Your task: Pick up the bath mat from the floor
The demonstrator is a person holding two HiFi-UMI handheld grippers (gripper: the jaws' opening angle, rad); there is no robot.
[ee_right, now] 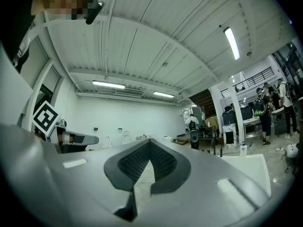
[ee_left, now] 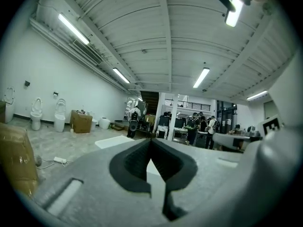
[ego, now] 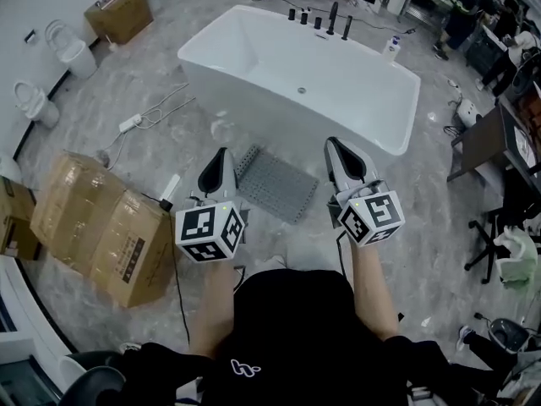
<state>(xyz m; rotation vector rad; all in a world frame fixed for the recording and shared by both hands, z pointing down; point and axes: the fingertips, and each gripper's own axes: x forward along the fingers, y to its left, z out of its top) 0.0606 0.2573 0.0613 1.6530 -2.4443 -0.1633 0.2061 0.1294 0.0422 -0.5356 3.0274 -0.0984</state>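
Bath mat [ego: 275, 184] corner perhaps behind left tool [ego: 224, 154]

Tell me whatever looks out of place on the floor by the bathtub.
The grey bath mat lies skewed, not squared to the bathtub. Left of the tub, a white power strip and its cord lie sprawled loose. A big cardboard box sits at an angle nearby.

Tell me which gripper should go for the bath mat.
Left, narrowly: in the head view a corner of the bath mat lies beside the left gripper, while the right gripper points toward the bathtub. Both are shut, empty and level.
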